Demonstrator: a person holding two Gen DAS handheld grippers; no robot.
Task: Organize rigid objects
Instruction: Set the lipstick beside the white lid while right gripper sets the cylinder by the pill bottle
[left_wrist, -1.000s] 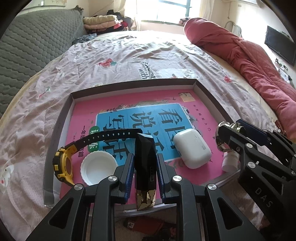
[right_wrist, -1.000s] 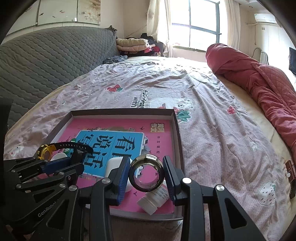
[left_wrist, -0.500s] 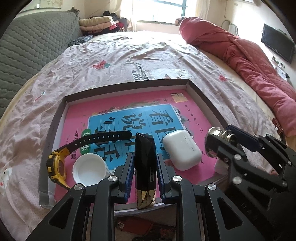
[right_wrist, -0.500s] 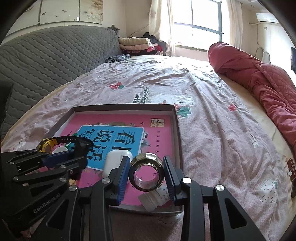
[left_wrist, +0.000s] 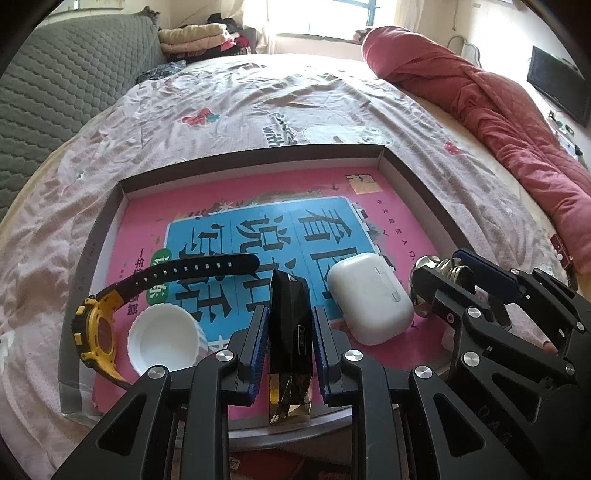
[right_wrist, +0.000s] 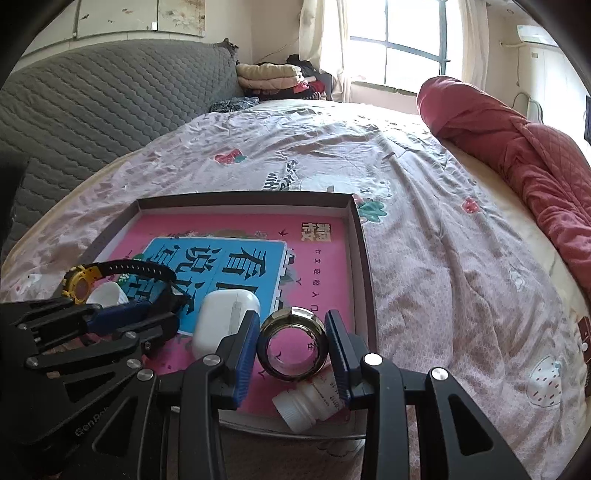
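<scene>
Since a second ago both views have slid forward over the tray (left_wrist: 424, 184), so its contents sit lower and closer in each frame, while the holds are unchanged. The left gripper (left_wrist: 290, 332) stays clamped on a black box (left_wrist: 290, 317) with a gold end, at the bottom centre of the left view over the tray's near edge. The right gripper (right_wrist: 293, 347) stays closed on a metal ring (right_wrist: 293, 345), low centre of its view; the bottle (right_wrist: 306, 402) now lies just under it at the near rim. In the tray, on a pink book (left_wrist: 258, 206), lie a watch (left_wrist: 96, 325) at lower left, a white cap (left_wrist: 164, 339) beside it, and a white case (left_wrist: 369, 299) right of the box. The tray rests on a bed (right_wrist: 443, 221) with a pink printed sheet; a red quilt (right_wrist: 517, 147) is bunched at upper right, a grey headboard (right_wrist: 92, 103) at upper left, folded clothes and a window at the top.
</scene>
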